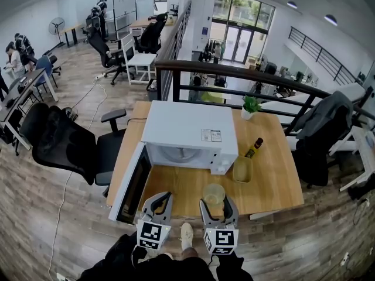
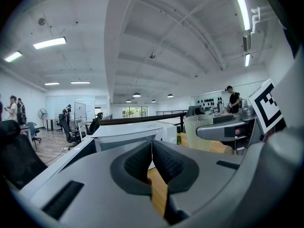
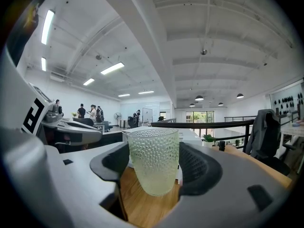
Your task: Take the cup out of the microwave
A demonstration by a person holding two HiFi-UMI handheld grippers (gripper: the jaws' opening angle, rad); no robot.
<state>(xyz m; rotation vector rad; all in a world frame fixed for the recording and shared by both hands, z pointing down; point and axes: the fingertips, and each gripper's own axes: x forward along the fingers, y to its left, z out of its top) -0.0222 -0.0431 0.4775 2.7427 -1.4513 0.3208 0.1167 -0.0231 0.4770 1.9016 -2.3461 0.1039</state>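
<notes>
We hold the right gripper [image 3: 154, 156] with its jaws closed on the cup [image 3: 153, 171]. In the right gripper view the dark ribbed pads [image 3: 197, 163] press on its left and right sides. The cup is a clear, bumpy tumbler and stands upright between them. It is outside the microwave [image 1: 190, 127], in front of it, low in the middle of the head view, over the wooden counter [image 1: 275, 177]. We cannot tell whether its base touches the wood.

Our left gripper [image 2: 152, 163] has its jaws closed together with nothing between them. In the head view it hangs just left of the right gripper, near the bottom edge, and both point toward the microwave.

The microwave is white and sits in the centre of the frame. Its door [image 1: 130, 186] is swung wide open toward the lower left. To the right of the microwave, a shallow yellowish container [image 1: 242, 170] lies on the counter. Just beyond it stands a dark bottle [image 1: 254, 148], and a small potted plant [image 1: 251, 105] stands at the far edge. A black office chair [image 1: 61, 142] stands on the floor at the left of the frame. A dark railing [image 1: 234, 74] runs behind the counter across the upper middle.
</notes>
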